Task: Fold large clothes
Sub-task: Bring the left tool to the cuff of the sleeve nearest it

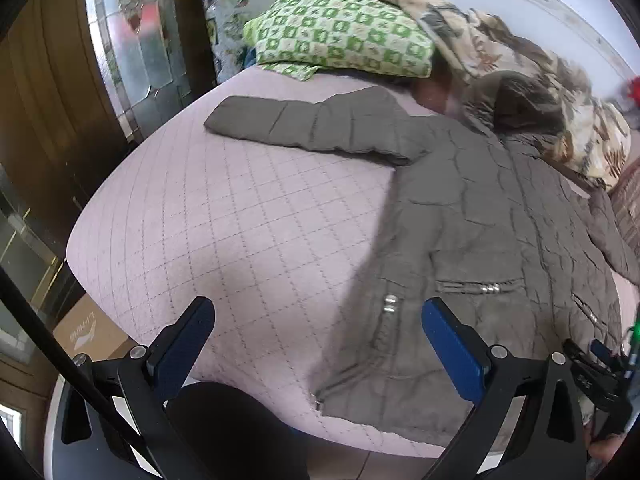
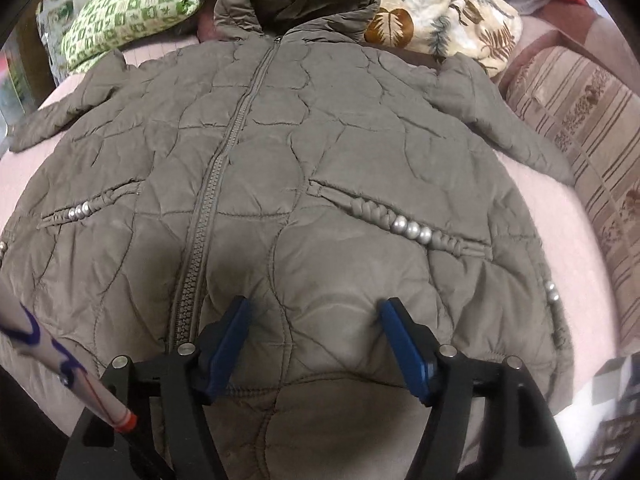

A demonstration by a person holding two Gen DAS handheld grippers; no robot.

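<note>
Two tools spread: left tool over pink quilted bed beside grey-brown quilted hooded jacket; right tool above jacket hem, gripping nothing. Jacket flat, zipped, face-up.

Grey-brown coat — matt quilted cloth, puffy, with shiny metal-looking beads at its pockets; under it the bed cover, soft pink stitched fabric — beyond its hood, a green checked cloth pillow
</note>
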